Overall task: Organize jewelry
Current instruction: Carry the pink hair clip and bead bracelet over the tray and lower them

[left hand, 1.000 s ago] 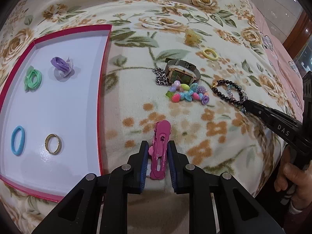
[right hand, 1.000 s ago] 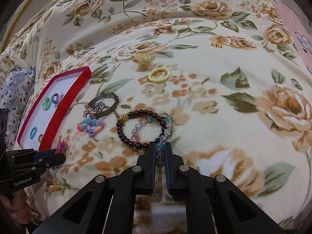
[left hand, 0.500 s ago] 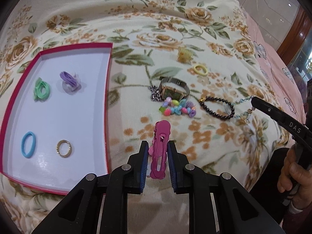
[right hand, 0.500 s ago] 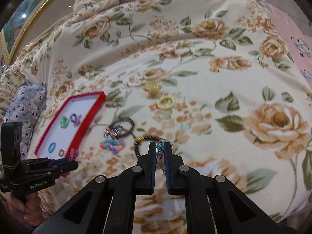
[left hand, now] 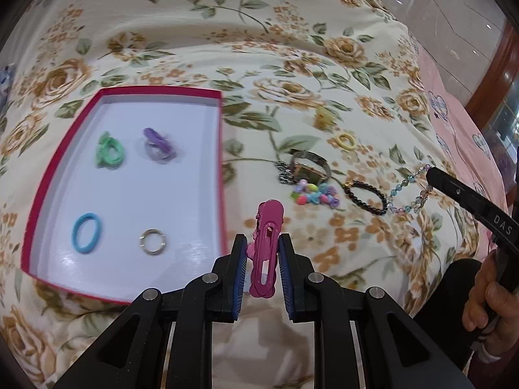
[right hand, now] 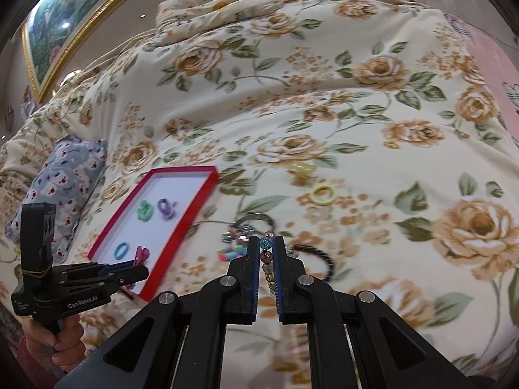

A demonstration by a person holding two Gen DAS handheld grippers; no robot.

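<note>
My left gripper (left hand: 262,246) is shut on a pink hair clip (left hand: 267,246) and holds it above the bedspread just right of the red-rimmed white tray (left hand: 221,149). The tray holds a green tie (left hand: 109,154), a purple tie (left hand: 158,146), a blue tie (left hand: 86,232) and a metal ring (left hand: 152,241). My right gripper (right hand: 266,253) is shut on a crystal bead bracelet (right hand: 266,256), lifted off the bed; it also shows in the left wrist view (left hand: 409,191). A dark bead bracelet (left hand: 366,197), a watch (left hand: 308,169) and a pastel bead bracelet (left hand: 314,196) lie on the bed.
A yellow ring tie (left hand: 345,140) and a yellow claw clip (left hand: 324,117) lie farther back on the floral bedspread. A blue patterned pillow (right hand: 61,181) is at the left, a pink sheet (left hand: 454,123) at the right. The tray also shows in the right wrist view (right hand: 181,227).
Both grippers have risen and pulled back from the bed. The right one has lifted the crystal bracelet away from the dark bracelet. The left one has moved closer to the tray.
</note>
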